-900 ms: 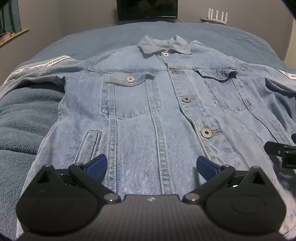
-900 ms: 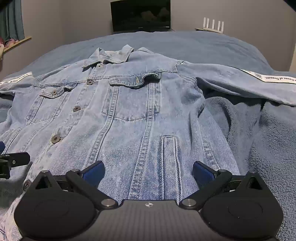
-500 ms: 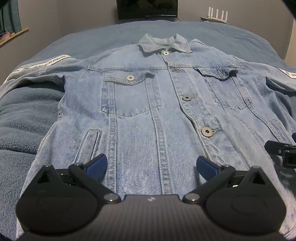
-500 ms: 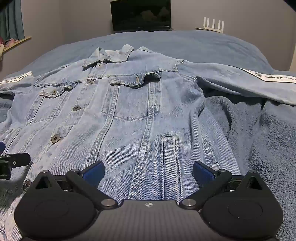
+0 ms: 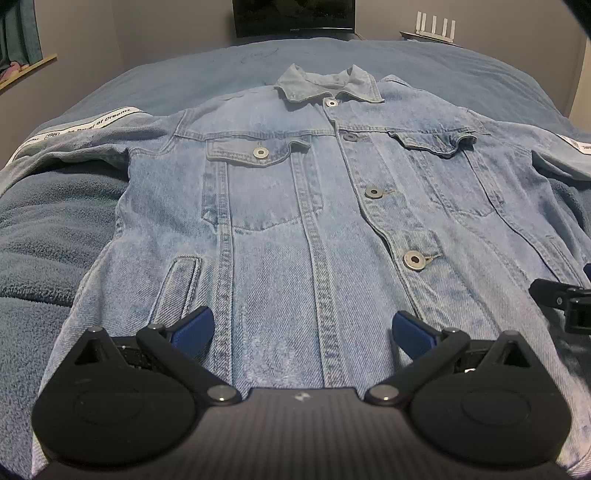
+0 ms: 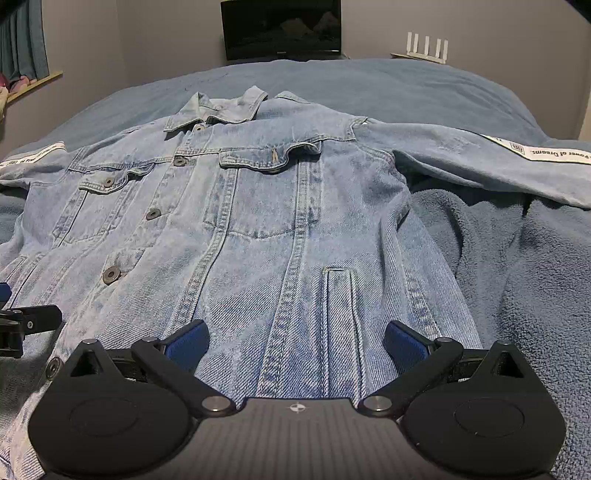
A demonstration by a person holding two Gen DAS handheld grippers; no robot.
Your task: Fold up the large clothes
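Note:
A light blue denim jacket (image 5: pixel 295 206) (image 6: pixel 266 229) lies buttoned and face up on the bed, collar at the far end, both sleeves spread out sideways with white printed strips. My left gripper (image 5: pixel 302 328) hovers over the hem on the jacket's left half, jaws wide open with only cloth below them. My right gripper (image 6: pixel 295 339) stands open over the hem on the right half, near a welt pocket. Each gripper's finger shows at the edge of the other's view. Nothing is held.
A blue fleece blanket (image 6: pixel 517 258) covers the bed (image 5: pixel 424 66) on all sides of the jacket. At the far wall stand a dark screen (image 6: pixel 280 29) and a white router (image 6: pixel 426 46). A curtained window ledge (image 5: pixel 26 66) is at the left.

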